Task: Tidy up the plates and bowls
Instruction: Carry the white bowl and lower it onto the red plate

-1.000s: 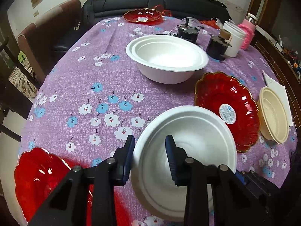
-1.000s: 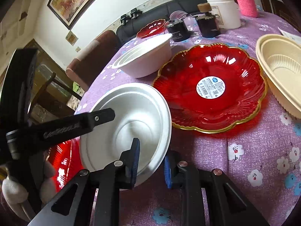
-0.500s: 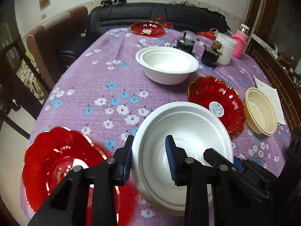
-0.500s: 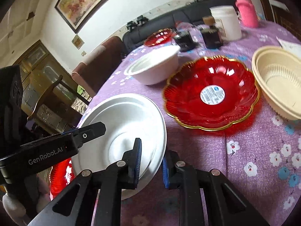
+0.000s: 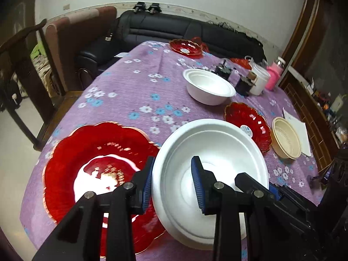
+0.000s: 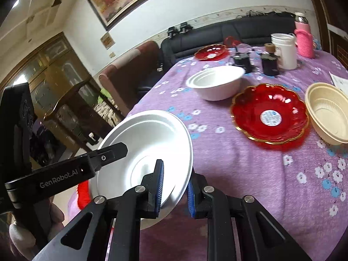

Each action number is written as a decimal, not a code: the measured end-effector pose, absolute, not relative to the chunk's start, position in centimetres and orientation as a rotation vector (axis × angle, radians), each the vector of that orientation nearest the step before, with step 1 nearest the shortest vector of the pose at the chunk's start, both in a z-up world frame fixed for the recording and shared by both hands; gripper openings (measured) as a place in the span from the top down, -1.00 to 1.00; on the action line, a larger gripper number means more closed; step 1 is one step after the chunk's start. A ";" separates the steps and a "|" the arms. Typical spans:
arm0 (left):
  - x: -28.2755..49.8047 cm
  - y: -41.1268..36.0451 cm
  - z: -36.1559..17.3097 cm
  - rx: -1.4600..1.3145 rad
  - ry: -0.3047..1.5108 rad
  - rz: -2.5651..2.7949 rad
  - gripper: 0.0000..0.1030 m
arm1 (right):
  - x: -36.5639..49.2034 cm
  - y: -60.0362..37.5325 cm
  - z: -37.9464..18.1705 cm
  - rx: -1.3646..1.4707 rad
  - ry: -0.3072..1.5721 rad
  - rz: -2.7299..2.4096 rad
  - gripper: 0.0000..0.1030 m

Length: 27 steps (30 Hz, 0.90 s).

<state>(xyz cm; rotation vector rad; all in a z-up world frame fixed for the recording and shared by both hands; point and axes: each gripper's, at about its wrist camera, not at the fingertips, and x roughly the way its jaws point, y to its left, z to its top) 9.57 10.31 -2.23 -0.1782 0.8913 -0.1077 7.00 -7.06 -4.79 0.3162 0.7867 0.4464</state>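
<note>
left tongs [image 5: 171,184] closed across the near-left rim of a white foam bowl [image 5: 215,143], one pad inside, one outside. right tongs [image 6: 174,187] grip the opposite rim the same way. bowl held tilted, clear of the table [image 6: 250,169], partly above a large red scalloped plate [image 5: 71,152]. beyond: a smaller red plate [image 6: 269,115] just beside a cream bowl [image 6: 328,111], then a second white bowl [image 6: 215,82]. far edge: another red plate [image 5: 186,47].
</note>
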 end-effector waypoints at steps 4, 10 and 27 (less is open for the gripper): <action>8.2 13.3 -2.3 -0.225 0.870 -0.088 0.37 | 6.3 -4.1 -4.5 0.254 0.799 0.469 0.59; 7.4 17.4 -3.5 -0.287 0.886 -0.033 0.37 | 6.4 0.1 -4.6 0.203 0.827 0.521 0.59; 9.9 22.6 -8.9 -0.330 0.991 0.073 0.37 | 9.9 6.7 -9.3 0.105 0.971 0.524 0.59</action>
